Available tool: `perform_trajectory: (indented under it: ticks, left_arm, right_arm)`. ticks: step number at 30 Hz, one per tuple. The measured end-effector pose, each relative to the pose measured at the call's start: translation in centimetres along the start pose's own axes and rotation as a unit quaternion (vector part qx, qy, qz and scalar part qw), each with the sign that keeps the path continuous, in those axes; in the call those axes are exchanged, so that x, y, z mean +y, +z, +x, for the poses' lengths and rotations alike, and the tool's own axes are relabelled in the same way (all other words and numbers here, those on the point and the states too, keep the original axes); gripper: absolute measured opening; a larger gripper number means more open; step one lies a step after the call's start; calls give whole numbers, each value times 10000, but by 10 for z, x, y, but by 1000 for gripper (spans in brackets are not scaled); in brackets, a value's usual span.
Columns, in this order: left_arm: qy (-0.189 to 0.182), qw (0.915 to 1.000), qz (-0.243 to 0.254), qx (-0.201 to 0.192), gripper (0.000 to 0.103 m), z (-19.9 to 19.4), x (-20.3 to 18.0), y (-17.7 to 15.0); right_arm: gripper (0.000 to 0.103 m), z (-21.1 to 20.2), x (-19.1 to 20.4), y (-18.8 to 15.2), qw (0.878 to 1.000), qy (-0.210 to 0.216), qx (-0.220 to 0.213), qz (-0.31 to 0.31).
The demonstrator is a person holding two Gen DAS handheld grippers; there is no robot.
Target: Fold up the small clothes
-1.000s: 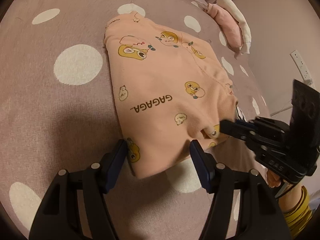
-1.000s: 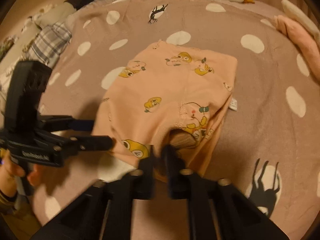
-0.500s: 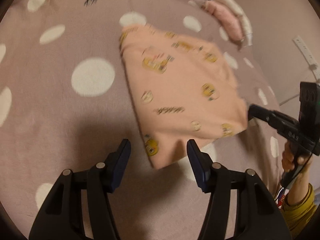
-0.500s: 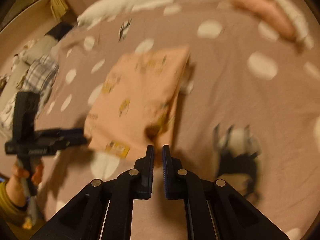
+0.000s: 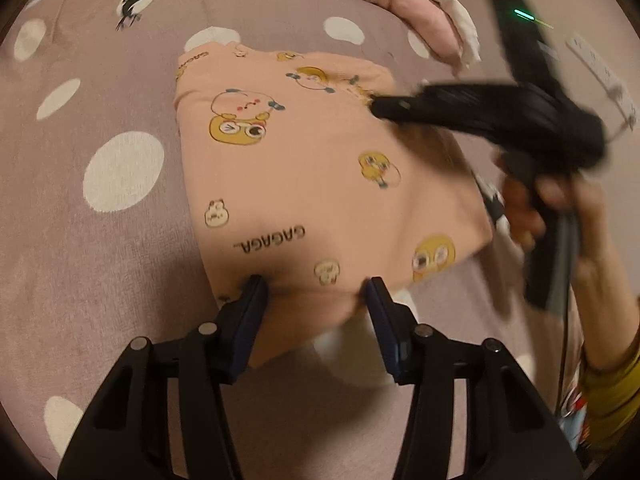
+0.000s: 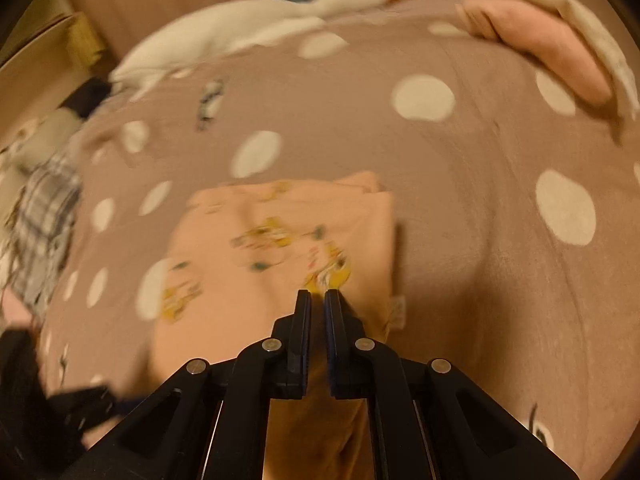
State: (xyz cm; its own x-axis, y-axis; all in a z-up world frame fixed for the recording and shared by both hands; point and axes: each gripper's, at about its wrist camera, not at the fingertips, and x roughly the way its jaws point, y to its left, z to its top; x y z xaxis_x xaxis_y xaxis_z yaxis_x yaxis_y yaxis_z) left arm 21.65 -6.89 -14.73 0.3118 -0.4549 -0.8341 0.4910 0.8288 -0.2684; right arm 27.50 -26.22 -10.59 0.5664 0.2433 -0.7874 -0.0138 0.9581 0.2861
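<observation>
Left claw (image 5: 316,292) straddles the near hem of the folded peach garment (image 5: 320,168), jaws closing with cloth bunched between them but not yet pinched, probably to take a corner. Right claw (image 6: 317,298), shut and empty, rests over the garment's 3 o'clock edge. The garment lies on a polka-dot bedspread (image 5: 100,260); pink folded clothes (image 5: 416,8) at 1 o'clock, goose plush (image 6: 256,20) at 11, nothing obstructing.

Both wrist cams close, angled down over mauve white-dotted bedspread (image 5: 100,260), left cam near folded peach cartoon-print garment (image 5: 312,168), right cam opposite side, both share garment (image 6: 260,264)
</observation>
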Motion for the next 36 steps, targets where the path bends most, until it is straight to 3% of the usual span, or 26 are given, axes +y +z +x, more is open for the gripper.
perform_trajectory:
  ticks: [4, 6, 9, 12, 16, 20, 23, 26, 28, 29, 30, 34, 36]
  left_arm:
    - [95, 9998, 144, 50, 51, -2, -4, -2]
    - [-55, 10000, 38, 6, 51, -11, -2, -3]
    - [-498, 9983, -223, -227, 51, -28, 6, 1]
    - [-635, 9959, -514, -392, 51, -35, 13, 10]
    - [-638, 9914, -1079, -378, 51, -16, 26, 29]
    - [-555, 9907, -1223, -221, 49, 1, 28, 34]
    - [-466, 9928, -1081, -204, 49, -5, 22, 35]
    - [-584, 9916, -1117, -290, 54, -18, 27, 32]
    - [-582, 9905, -1192, -364, 62, -24, 38, 31]
    - [-609, 9887, -1317, -388, 63, -25, 46, 31]
    - [-632, 9872, -1407, -394, 64, -26, 52, 28]
    - [-1219, 9727, -1957, -253, 64, -14, 74, 28]
    - [-1376, 9685, -2067, -198, 65, -8, 77, 28]
  right_arm:
    - [5, -2, -17, 4, 9978, 161, -120, 634]
    - [5, -16, -13, 1, 9976, 136, -280, 619]
    - [5, -53, 13, -18, 9963, 606, -587, -187]
    - [5, -74, 32, -44, 9925, 837, -498, -733]
    - [5, -73, 37, -77, 9913, 692, -225, -1095]
    - [5, -54, 35, -101, 9893, 213, 146, -1437]
    - [5, -49, 24, -97, 9927, 476, 203, -1092]
    - [7, -62, 11, -88, 9923, 1014, 241, -669]
    - [24, -73, -6, -84, 9890, 1453, 121, -261]
    - [44, -77, -19, -80, 9867, 1623, 44, 61]
    - [57, -79, -29, -79, 9851, 1695, -35, 304]
    - [58, -67, -76, -69, 9641, 2209, -121, 1466]
    - [58, -62, -83, -74, 9552, 2391, -97, 1740]
